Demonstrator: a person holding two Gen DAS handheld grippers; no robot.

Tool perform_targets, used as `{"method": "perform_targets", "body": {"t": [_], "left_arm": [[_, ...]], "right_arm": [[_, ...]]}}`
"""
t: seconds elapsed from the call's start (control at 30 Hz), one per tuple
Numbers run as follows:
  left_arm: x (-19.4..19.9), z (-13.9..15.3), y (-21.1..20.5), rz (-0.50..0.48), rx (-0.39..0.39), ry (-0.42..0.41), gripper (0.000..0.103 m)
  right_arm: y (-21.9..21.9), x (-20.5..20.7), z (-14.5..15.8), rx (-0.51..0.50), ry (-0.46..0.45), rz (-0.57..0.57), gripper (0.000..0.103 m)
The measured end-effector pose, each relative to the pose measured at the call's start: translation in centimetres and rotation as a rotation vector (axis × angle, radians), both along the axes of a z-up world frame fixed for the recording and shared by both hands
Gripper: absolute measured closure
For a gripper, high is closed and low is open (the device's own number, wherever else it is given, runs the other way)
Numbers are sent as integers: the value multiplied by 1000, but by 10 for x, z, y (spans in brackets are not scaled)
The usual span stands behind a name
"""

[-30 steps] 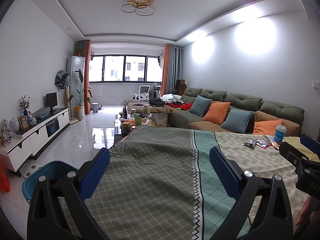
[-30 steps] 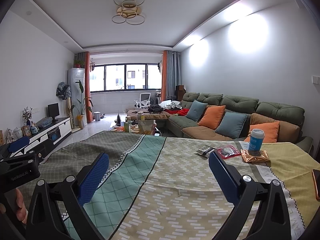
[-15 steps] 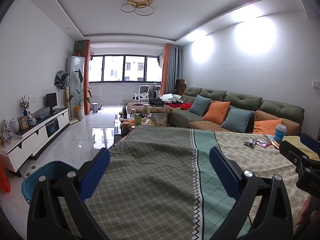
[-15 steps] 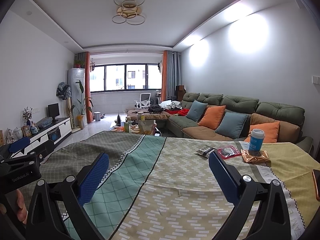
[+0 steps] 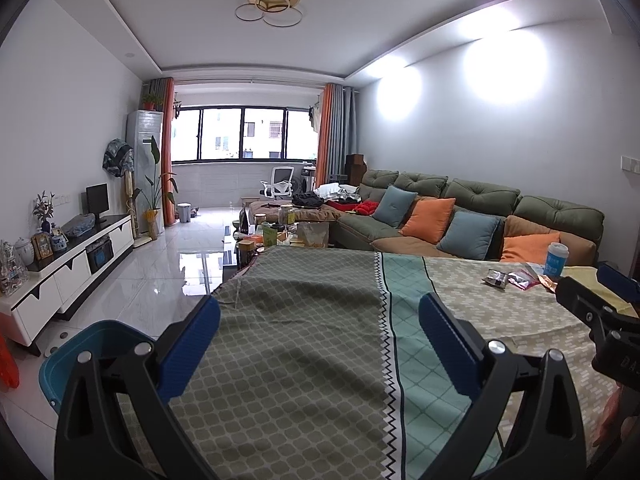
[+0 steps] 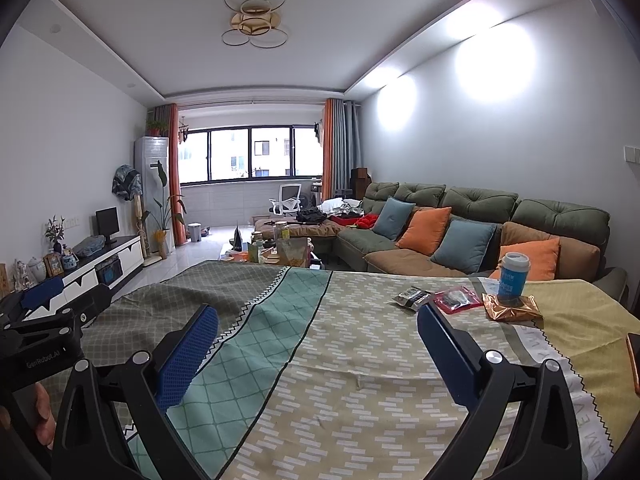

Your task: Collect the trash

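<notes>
On the far right of the patterned tablecloth (image 6: 360, 344) lie a dark wrapper (image 6: 412, 297), a red packet (image 6: 457, 299) and a crumpled gold wrapper (image 6: 512, 309). A blue paper cup (image 6: 513, 276) stands upright on the gold wrapper. The left wrist view shows the same dark wrapper (image 5: 496, 279), red packet (image 5: 522, 280) and cup (image 5: 556, 259) far to the right. My right gripper (image 6: 318, 336) hovers open over the cloth, short of the trash, holding nothing. My left gripper (image 5: 320, 328) is open and empty above the cloth's left half. A teal bin (image 5: 100, 344) sits on the floor at the table's left edge.
A green sofa (image 6: 480, 216) with orange and blue cushions runs along the right wall. Beyond the table stands a cluttered coffee table (image 5: 280, 236). A white TV cabinet (image 5: 68, 264) lines the left wall. A phone edge (image 6: 633, 360) lies at the table's right rim.
</notes>
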State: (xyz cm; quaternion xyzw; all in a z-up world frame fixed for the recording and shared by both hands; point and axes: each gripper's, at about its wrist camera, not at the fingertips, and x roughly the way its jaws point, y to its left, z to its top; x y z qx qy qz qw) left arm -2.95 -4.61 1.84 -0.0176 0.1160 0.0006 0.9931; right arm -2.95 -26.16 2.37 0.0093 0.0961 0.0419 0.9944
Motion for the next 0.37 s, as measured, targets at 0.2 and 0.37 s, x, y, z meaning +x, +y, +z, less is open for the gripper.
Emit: {"method": "perform_targets", "body": {"t": [0.2, 0.37], "left_arm": [[23, -9, 5, -11, -5, 126, 3], [79, -24, 18, -54, -26, 374, 3]], "right_arm": [[-6, 6, 2, -7, 21, -27, 4], [-42, 32, -2, 4, 171, -108, 4]]}}
